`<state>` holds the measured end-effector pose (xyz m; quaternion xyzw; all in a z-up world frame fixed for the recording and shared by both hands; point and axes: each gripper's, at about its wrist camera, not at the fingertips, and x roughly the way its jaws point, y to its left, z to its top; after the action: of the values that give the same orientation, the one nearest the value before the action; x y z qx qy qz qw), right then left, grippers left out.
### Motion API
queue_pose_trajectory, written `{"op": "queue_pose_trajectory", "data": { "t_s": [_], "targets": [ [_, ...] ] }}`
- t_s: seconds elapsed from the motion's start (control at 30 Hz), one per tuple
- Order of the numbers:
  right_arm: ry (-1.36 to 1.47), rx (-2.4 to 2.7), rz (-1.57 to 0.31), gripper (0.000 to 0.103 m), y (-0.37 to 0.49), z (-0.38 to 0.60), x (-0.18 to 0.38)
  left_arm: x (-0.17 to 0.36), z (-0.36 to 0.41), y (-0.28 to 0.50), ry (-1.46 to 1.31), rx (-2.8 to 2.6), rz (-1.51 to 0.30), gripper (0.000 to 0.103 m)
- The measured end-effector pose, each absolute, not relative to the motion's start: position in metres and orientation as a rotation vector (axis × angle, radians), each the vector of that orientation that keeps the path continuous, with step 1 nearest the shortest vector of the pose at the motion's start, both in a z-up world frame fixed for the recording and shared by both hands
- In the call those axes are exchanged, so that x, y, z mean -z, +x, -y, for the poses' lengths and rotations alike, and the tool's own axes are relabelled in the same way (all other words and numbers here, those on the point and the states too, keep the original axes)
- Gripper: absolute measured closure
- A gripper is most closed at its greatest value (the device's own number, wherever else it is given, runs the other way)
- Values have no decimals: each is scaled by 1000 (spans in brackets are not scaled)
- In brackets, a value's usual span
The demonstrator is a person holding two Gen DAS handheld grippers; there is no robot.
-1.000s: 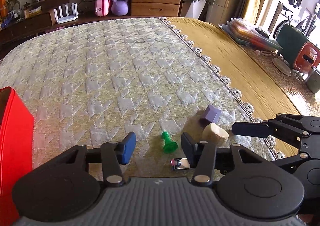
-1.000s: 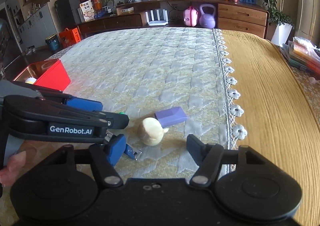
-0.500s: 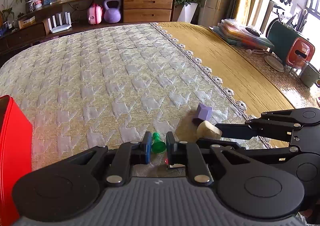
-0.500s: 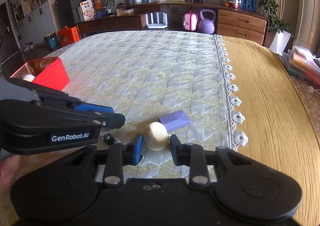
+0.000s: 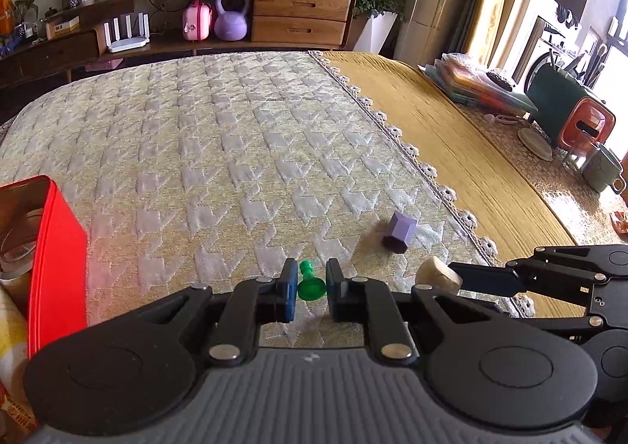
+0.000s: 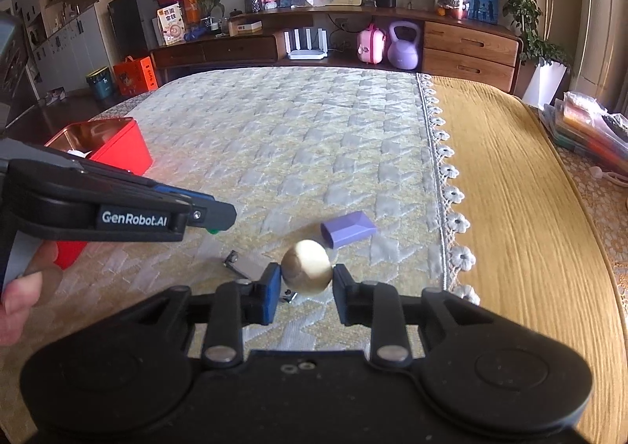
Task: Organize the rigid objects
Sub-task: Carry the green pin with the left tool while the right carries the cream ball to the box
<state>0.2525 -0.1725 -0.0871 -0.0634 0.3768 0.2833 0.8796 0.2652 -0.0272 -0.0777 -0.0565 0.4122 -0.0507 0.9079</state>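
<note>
Both grippers clamped on small pieces, lifted just above the quilted cloth.

The left gripper (image 5: 310, 289) pinches a green pawn-shaped piece (image 5: 310, 285) at its base; the right gripper (image 6: 307, 279) squeezes a cream rounded wooden piece (image 6: 307, 267). A purple block (image 6: 348, 228) and a metal nail clipper (image 6: 245, 265) lie on the cloth, with the red tin (image 6: 117, 147) off to the left. The risk, as I judge it: the rounded piece could roll out of the flat pads, and the pawn, held low, could pivot and drop short of the tin. The tin's contents are mostly cut off, and the clipper is partly hidden behind a finger.
</note>
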Motion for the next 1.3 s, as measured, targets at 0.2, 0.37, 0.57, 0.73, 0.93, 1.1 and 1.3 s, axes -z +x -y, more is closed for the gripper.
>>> {"op": "queue_pose_trajectory", "data": {
  "t_s": [0.2, 0.37, 0.57, 0.73, 0.93, 1.1, 1.3],
  "targets": [
    [-132, -597, -793, 76, 238, 172, 71, 63, 21, 248, -123, 115, -851, 88],
    [-130, -613, -781, 76, 223, 169, 54, 51, 11, 233, -140, 115, -853, 88],
    [-146, -633, -769, 76, 203, 157, 36, 38, -6, 209, -151, 110, -848, 88],
    [-157, -644, -759, 76, 191, 143, 25, 29, -22, 192, -158, 93, -832, 88],
    [-170, -686, -749, 76, 177, 118, 13, 19, -51, 174, -171, 61, -811, 88],
    [-186, -729, -741, 76, 168, 91, 7, 11, -78, 161, -181, 17, -787, 88],
    [-198, -784, -737, 76, 156, 59, 3, 4, -115, 149, -197, -34, -768, 88]
  ]
}}
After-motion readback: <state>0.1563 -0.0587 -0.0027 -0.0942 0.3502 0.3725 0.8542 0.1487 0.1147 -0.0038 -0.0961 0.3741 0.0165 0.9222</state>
